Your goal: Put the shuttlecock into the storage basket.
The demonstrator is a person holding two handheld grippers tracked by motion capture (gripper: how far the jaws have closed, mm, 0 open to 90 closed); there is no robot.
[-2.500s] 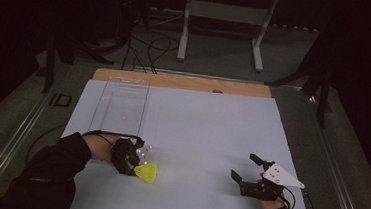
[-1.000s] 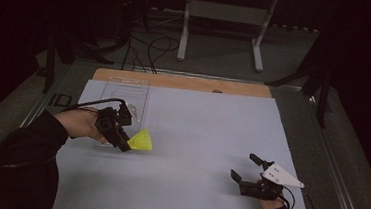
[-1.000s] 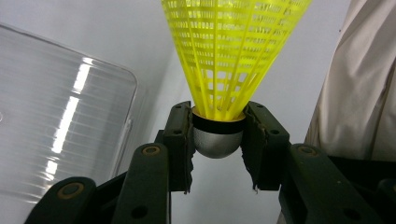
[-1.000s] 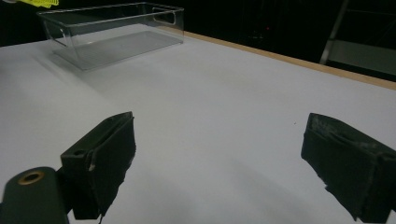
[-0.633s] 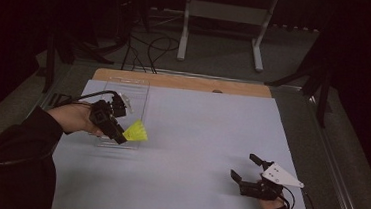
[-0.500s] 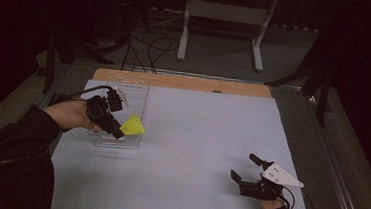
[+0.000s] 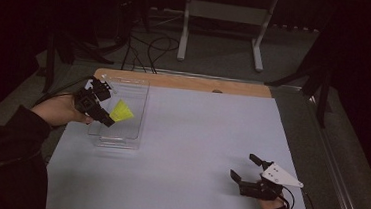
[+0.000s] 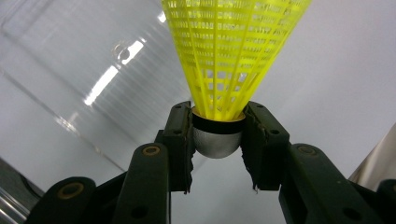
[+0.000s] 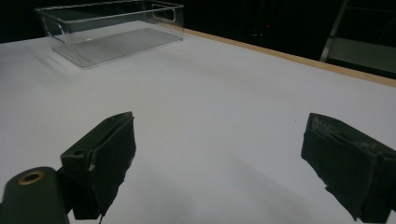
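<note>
— While the left gripper hangs over the clear plastic bin, what sits between its jaws?

— A yellow shuttlecock. The left gripper view shows both pads clamped on its rounded grey base, with the mesh skirt flaring away from the jaws.

— And where does the shuttlecock lie relative to the bin?

— From the high view it sits above the bin's open top, near the middle of it, held in the air and touching neither wall nor floor as far as one can tell. The bin stands at the far left part of the white table.

— What about the other hand?

— The right gripper rests low at the near right corner of the table, well apart from the bin. Its jaws stand wide with nothing between them; the right gripper view shows bare tabletop in the gap and the bin far off.
</note>
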